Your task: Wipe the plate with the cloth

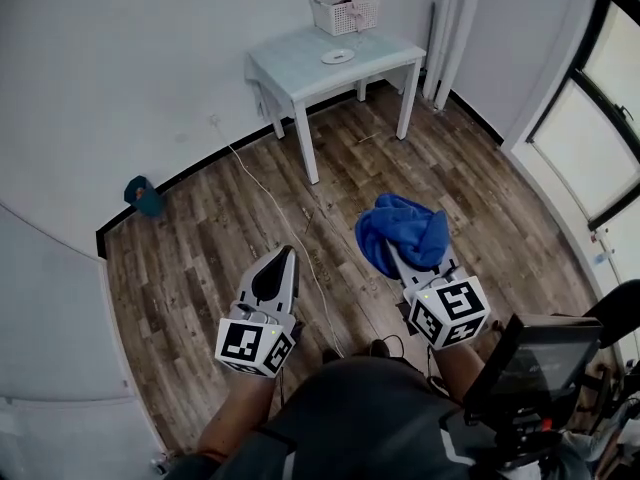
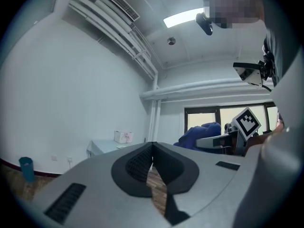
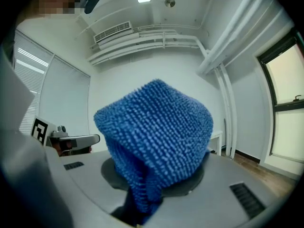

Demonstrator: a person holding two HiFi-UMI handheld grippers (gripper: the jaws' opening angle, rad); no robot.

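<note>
A small white plate (image 1: 338,57) lies on a pale table (image 1: 300,68) far across the room, against the back wall. My right gripper (image 1: 405,253) is shut on a bunched blue cloth (image 1: 402,232), which fills the right gripper view as a nubby blue cloth (image 3: 154,141) over the jaws. My left gripper (image 1: 288,255) is held beside it over the wooden floor, jaws closed together with nothing between them; in the left gripper view its fingertips (image 2: 151,146) meet. Both grippers are well short of the table.
A white basket (image 1: 345,12) stands at the table's back edge. A teal bin (image 1: 143,197) sits by the left wall. A thin cable (image 1: 290,228) runs over the wooden floor. White pipes (image 1: 450,38) stand in the corner; a window door (image 1: 600,118) is at right.
</note>
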